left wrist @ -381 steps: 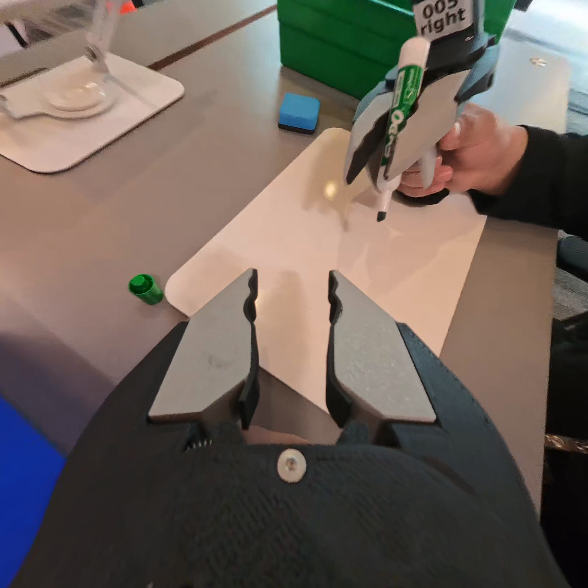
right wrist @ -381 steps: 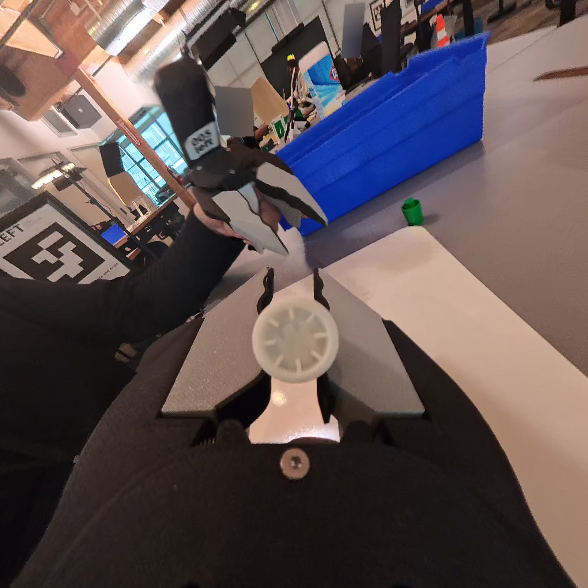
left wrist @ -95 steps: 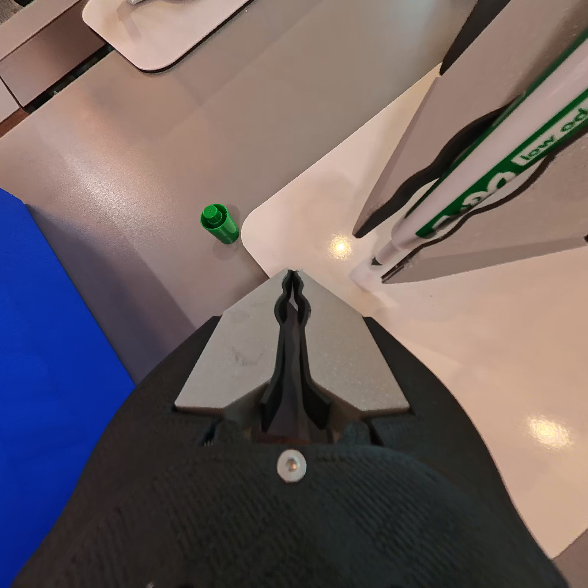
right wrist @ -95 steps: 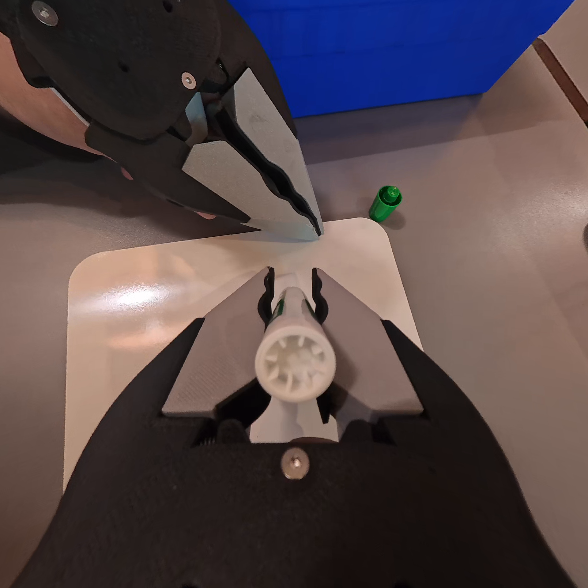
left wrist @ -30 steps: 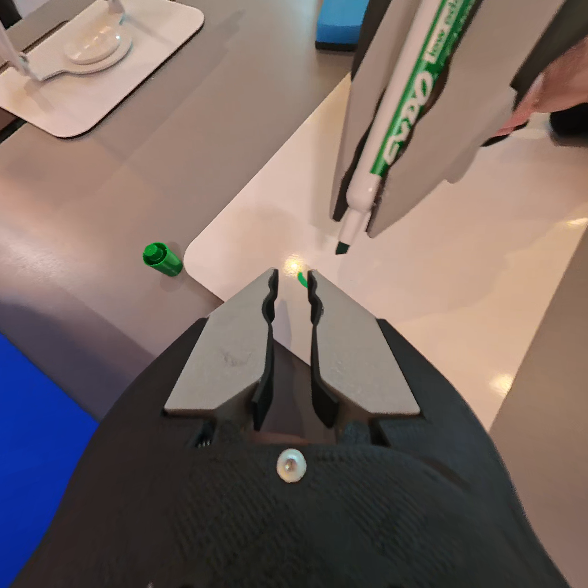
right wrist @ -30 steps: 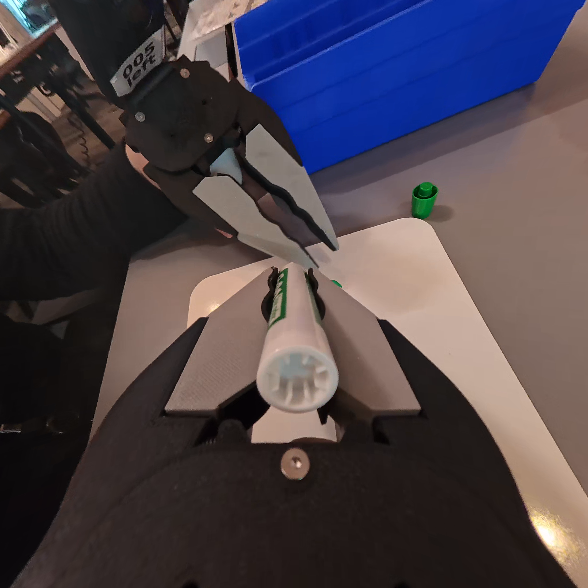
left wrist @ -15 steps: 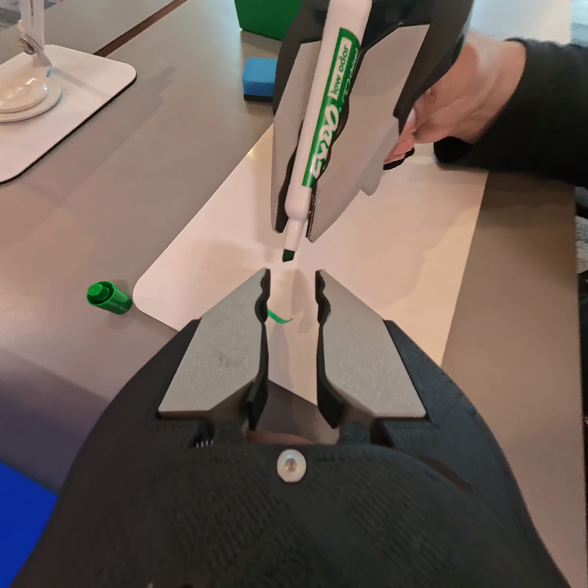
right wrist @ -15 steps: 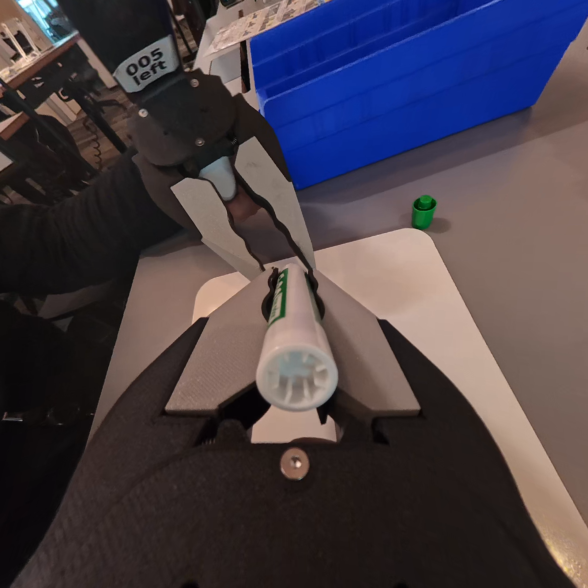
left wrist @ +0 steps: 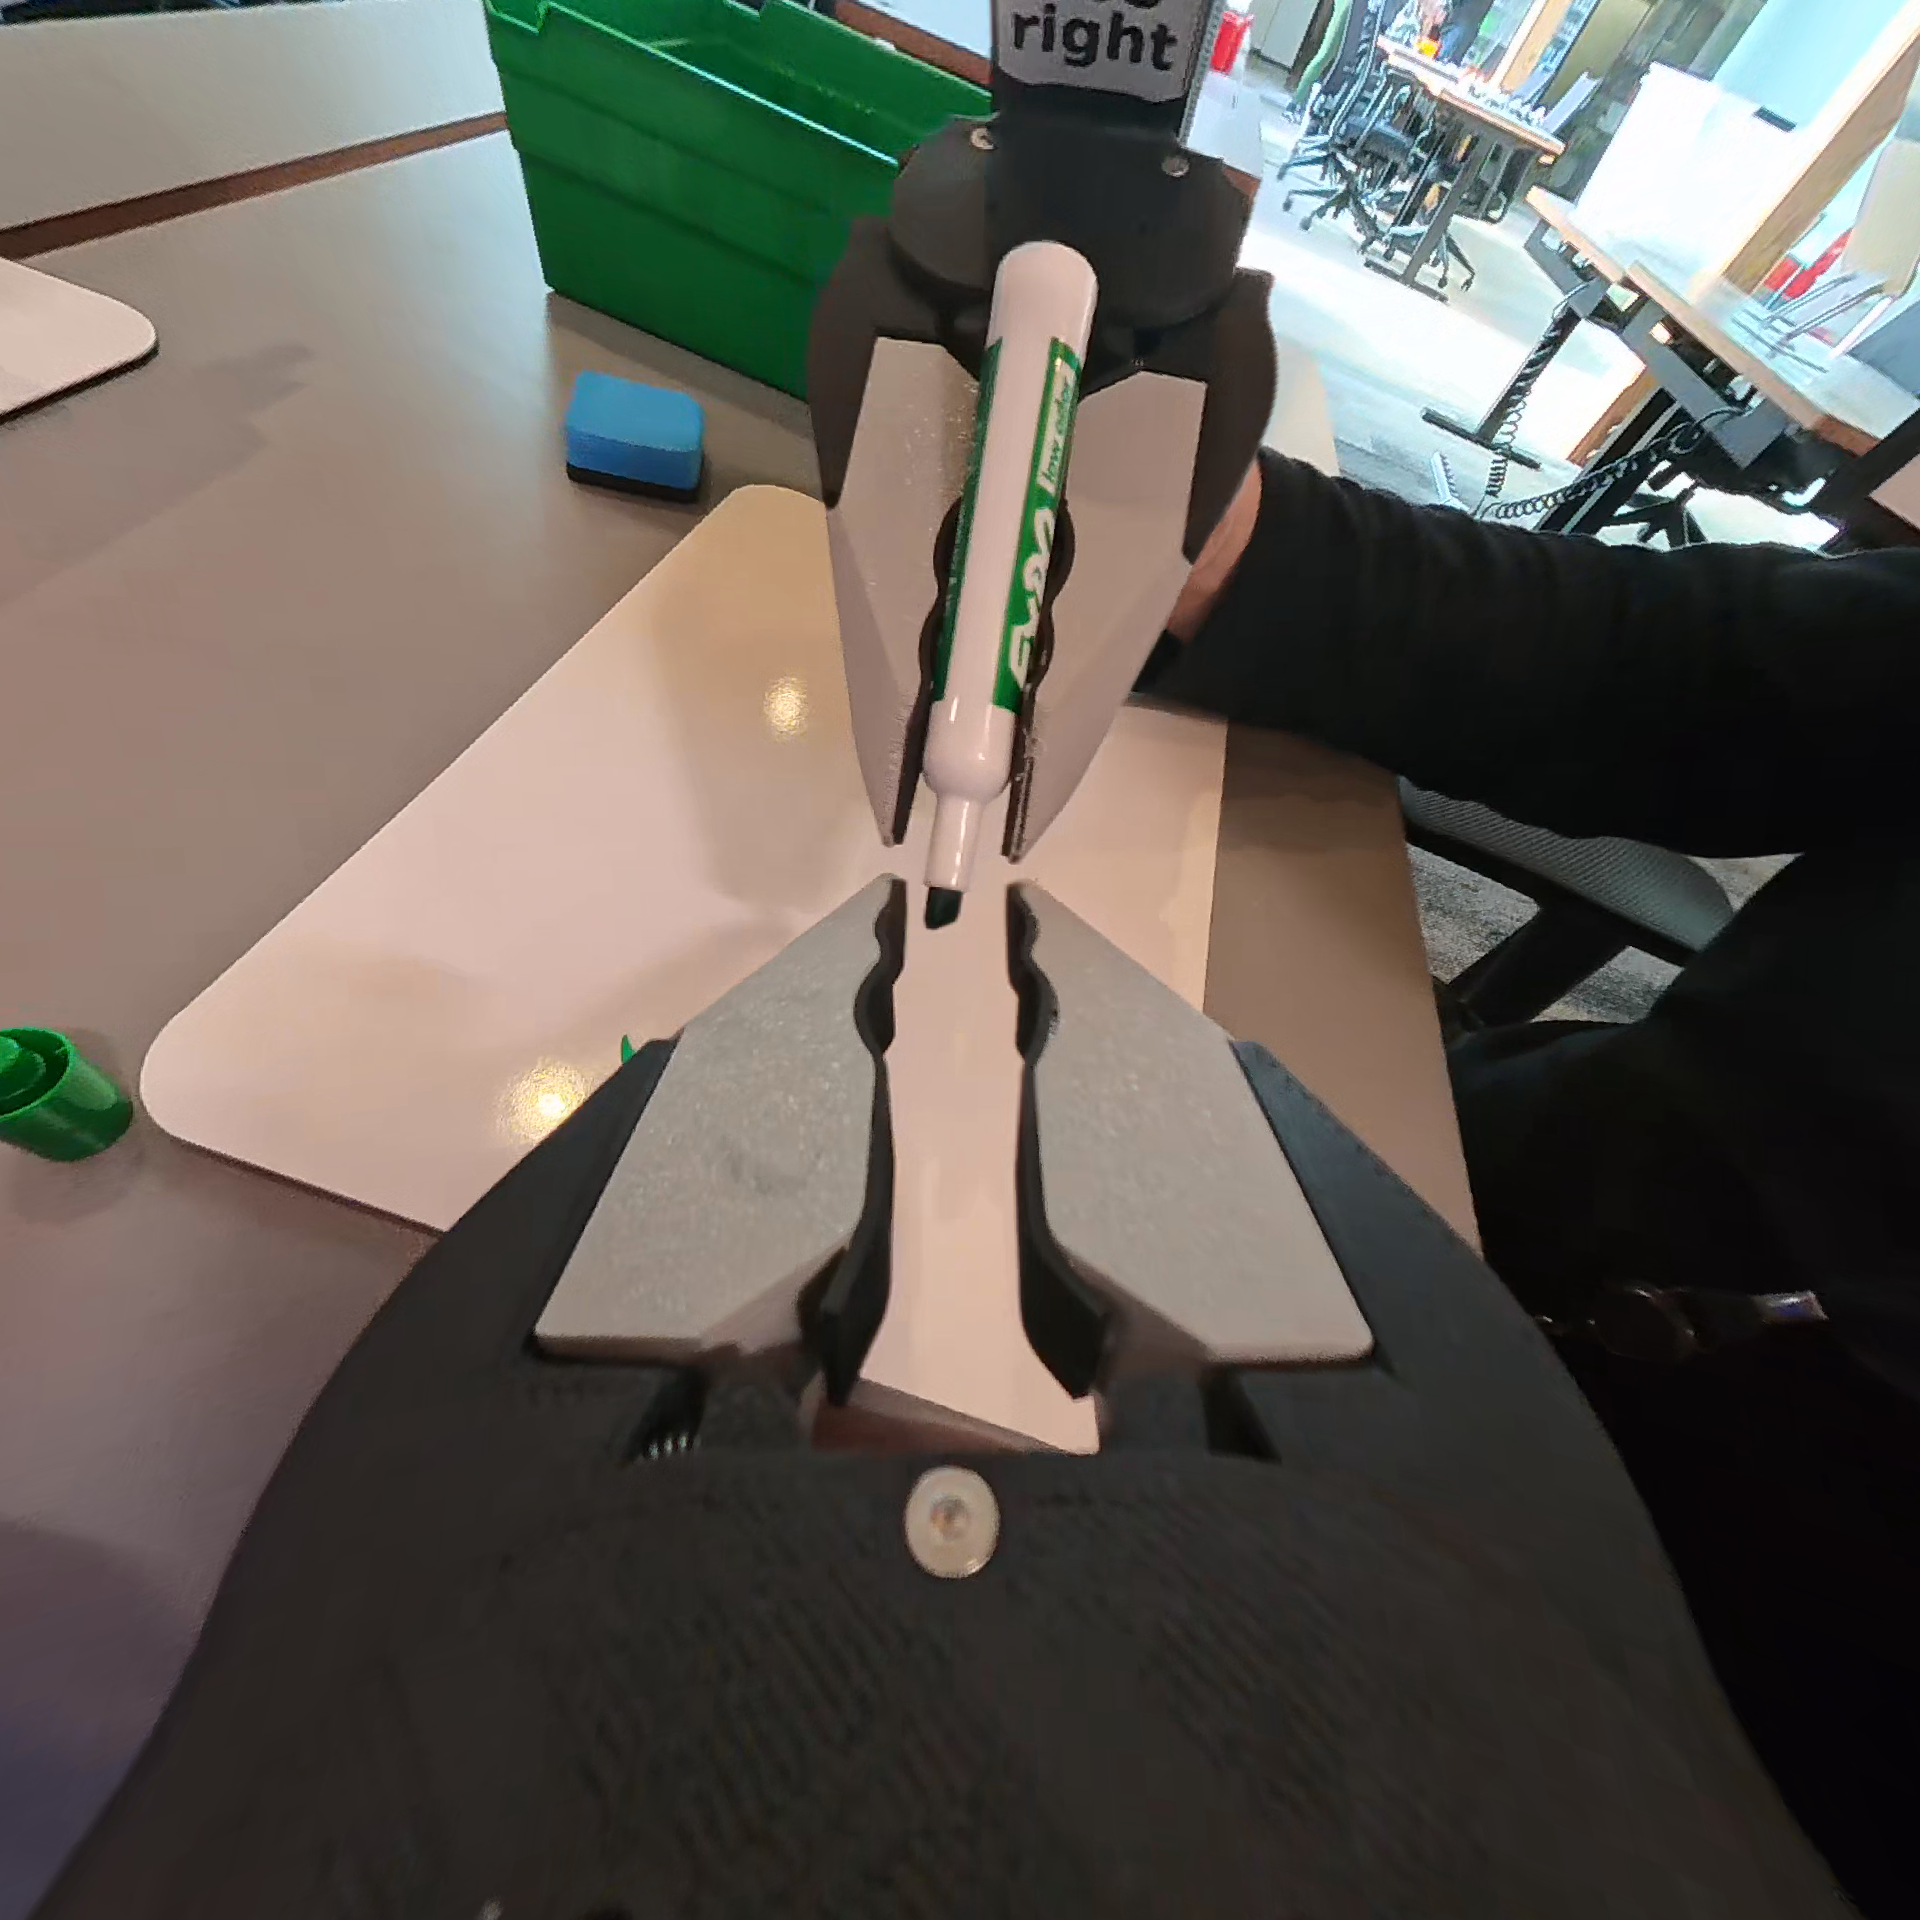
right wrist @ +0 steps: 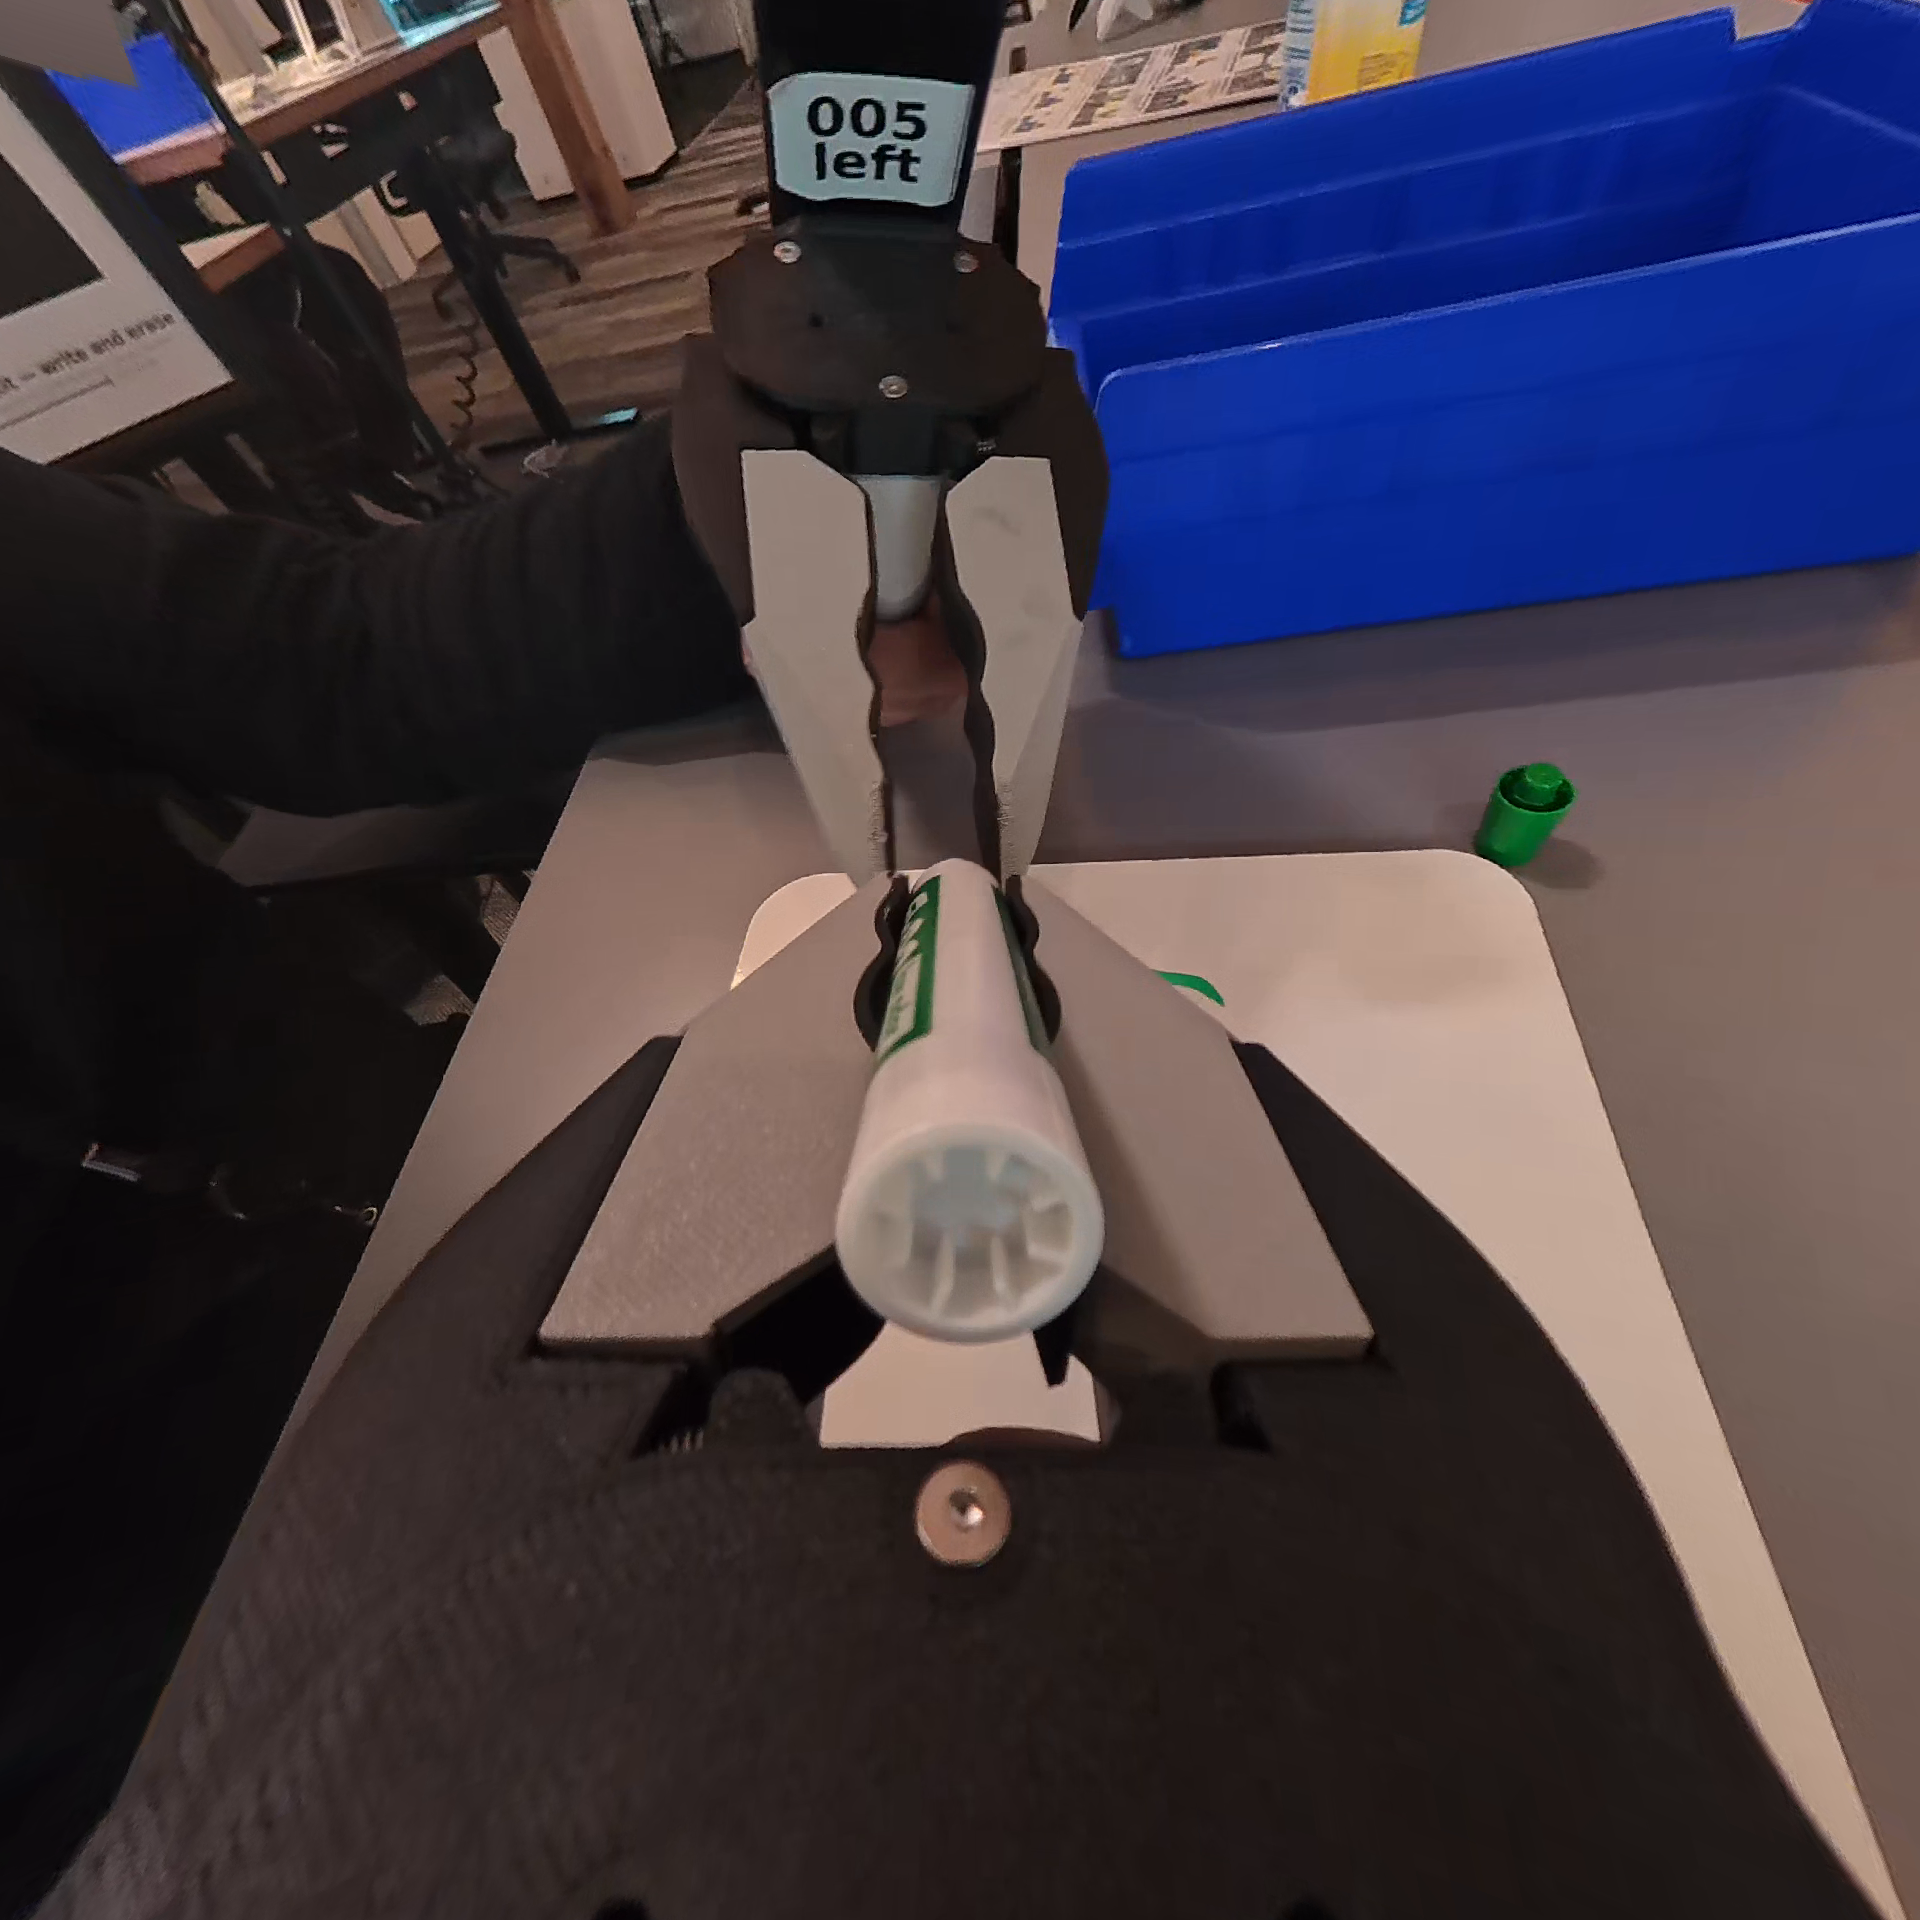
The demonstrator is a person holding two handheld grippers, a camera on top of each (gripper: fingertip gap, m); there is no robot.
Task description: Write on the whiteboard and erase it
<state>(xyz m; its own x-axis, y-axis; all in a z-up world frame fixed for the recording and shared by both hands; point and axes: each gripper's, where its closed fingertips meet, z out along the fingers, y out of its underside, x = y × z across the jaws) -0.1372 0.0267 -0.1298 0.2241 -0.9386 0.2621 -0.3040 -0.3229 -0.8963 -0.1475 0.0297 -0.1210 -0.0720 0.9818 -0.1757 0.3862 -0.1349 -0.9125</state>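
Note:
A white marker with a green label [left wrist: 1003, 540] is uncapped, its green nib pointing down at the white whiteboard [left wrist: 499, 894]. My right gripper [left wrist: 954, 847] is shut on its barrel; the right wrist view shows this gripper [right wrist: 951, 896] with the marker's butt end [right wrist: 966, 1226] toward the camera. My left gripper [left wrist: 954, 902] is open, facing the right one tip to tip, and the nib sits level with its fingertips, in the gap. It shows opposite in the right wrist view [right wrist: 940, 831]. A short green stroke [right wrist: 1190, 982] lies on the board [right wrist: 1351, 1091].
The green cap [left wrist: 57, 1107] lies on the grey table just off the board's corner, and shows in the right wrist view [right wrist: 1522, 816]. A blue eraser [left wrist: 634, 436] sits beyond the board by a green bin [left wrist: 675, 156]. A blue bin [right wrist: 1507, 416] stands behind. A person's sleeves hold both grippers. My two grippers' fingertips are within a few centimetres of each other. The green cap [left wrist: 57, 1107] is about equally far from each gripper, around 15 centimeters.
The two grippers have swung round to face each other head-on. The marker nib has come down from above the board into the gap at my left fingertips. The left jaws have stayed open.

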